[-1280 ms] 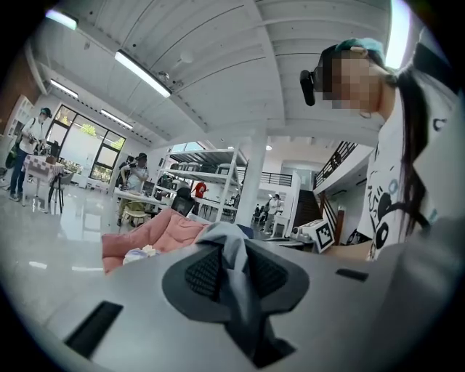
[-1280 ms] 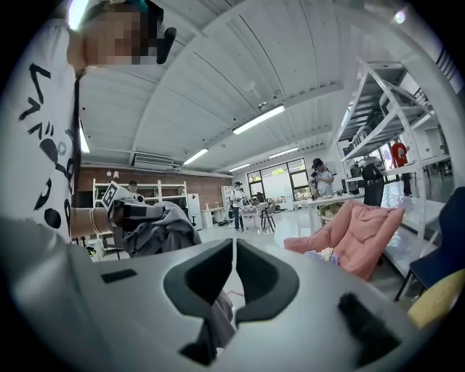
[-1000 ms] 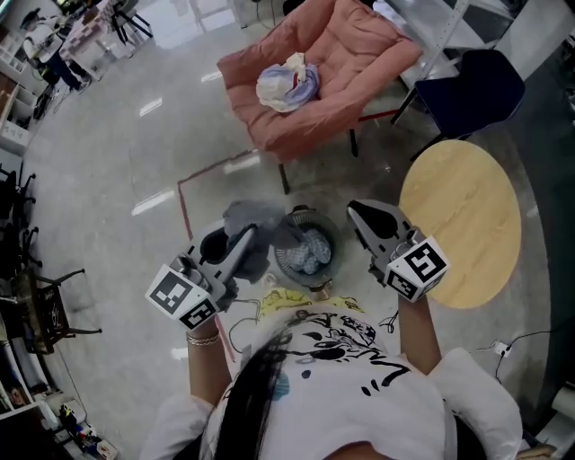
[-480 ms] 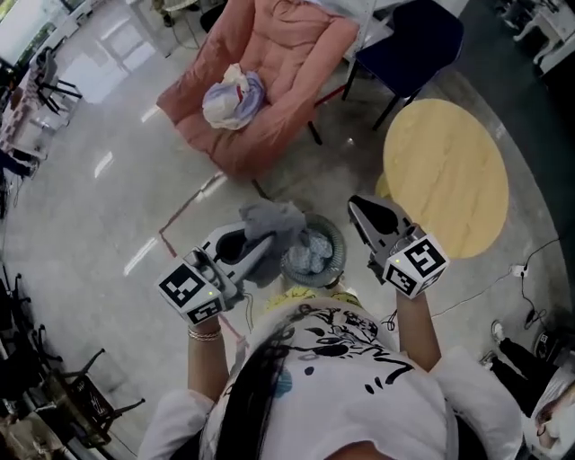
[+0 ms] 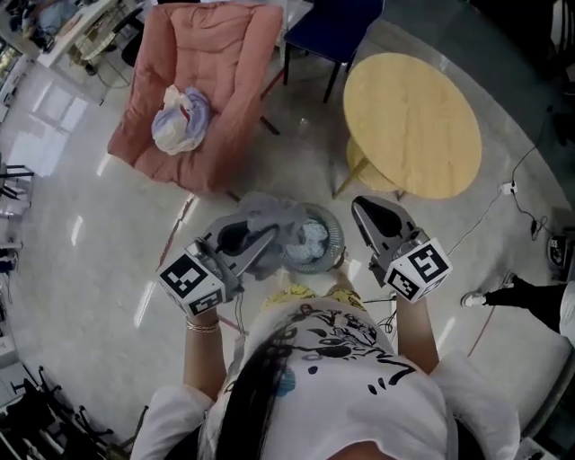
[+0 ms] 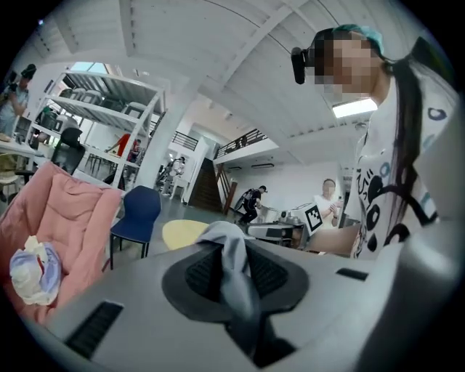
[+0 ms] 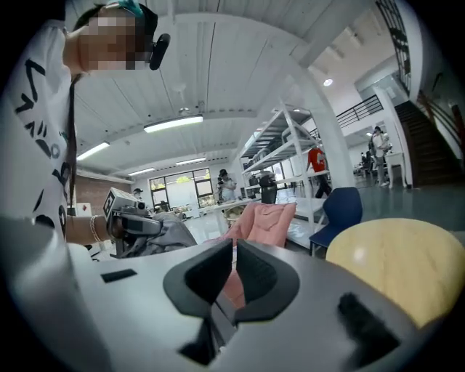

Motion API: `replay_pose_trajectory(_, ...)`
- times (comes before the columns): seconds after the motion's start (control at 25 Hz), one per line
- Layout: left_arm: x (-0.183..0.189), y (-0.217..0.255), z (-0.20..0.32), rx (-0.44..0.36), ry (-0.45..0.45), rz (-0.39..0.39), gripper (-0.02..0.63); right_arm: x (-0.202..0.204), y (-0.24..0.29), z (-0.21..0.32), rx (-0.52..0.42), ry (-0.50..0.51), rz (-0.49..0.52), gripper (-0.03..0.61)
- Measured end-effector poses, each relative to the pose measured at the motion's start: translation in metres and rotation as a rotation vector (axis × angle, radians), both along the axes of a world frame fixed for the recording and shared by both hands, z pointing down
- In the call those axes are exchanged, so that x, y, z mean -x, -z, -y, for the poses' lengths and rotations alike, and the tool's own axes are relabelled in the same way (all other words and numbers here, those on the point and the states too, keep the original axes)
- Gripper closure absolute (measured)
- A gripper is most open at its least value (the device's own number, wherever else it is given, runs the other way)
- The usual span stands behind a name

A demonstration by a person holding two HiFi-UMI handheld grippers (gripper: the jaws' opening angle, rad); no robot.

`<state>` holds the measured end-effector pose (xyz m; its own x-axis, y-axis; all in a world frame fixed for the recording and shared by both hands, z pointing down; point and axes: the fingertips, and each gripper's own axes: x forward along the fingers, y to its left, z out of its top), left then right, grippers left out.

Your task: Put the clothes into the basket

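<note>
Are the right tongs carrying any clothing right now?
No, the right tongs are shut with nothing between them; the grey garment hangs from the left tongs.

A salmon-pink folding lounge chair stands on the glossy pale floor of an open workshop hall. A dark blue chair stands just beside it, and a round light-wood table on yellow legs is near both. A thin cable trails over the darker floor on the table's far side, where a bystander's shoe enters at the edge. Beyond the furniture rise white metal shelving racks and a staircase up to a railed mezzanine. Strip lights run along the white ceiling, and several people are at work far off.
</note>
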<state>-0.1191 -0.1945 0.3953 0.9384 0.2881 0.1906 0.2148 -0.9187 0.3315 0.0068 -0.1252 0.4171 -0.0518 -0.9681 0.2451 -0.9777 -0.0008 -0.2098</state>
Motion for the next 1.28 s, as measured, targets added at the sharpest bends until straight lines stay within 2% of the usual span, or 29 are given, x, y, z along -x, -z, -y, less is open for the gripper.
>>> replay_pose_trajectory(0.24,-0.004,-0.019,-0.002,0.026,-0.080,0.021,0.545,0.003,-0.013,-0.034,0.045,-0.128,0.023,0.543)
replay_pose_trajectory(0.44,-0.012,-0.050,-0.005,0.092,-0.051,0.054,0.545,-0.006,-0.023,-0.053,0.068,-0.181,0.043,0.543)
replay_pose_trajectory(0.76,-0.034,-0.116,-0.023,0.008,-0.044,0.170,0.544,-0.015,-0.063,-0.059,0.102,-0.142,0.087,0.541)
replay_pose_trajectory(0.92,-0.042,-0.156,-0.024,0.006,-0.018,0.213,0.544,-0.023,-0.091,-0.055,0.116,-0.119,0.107,0.541)
replay_pose_trajectory(1.28,-0.062,-0.271,-0.043,-0.027,-0.025,0.334,0.543,-0.041,-0.183,-0.061,0.159,-0.089,0.148,0.543)
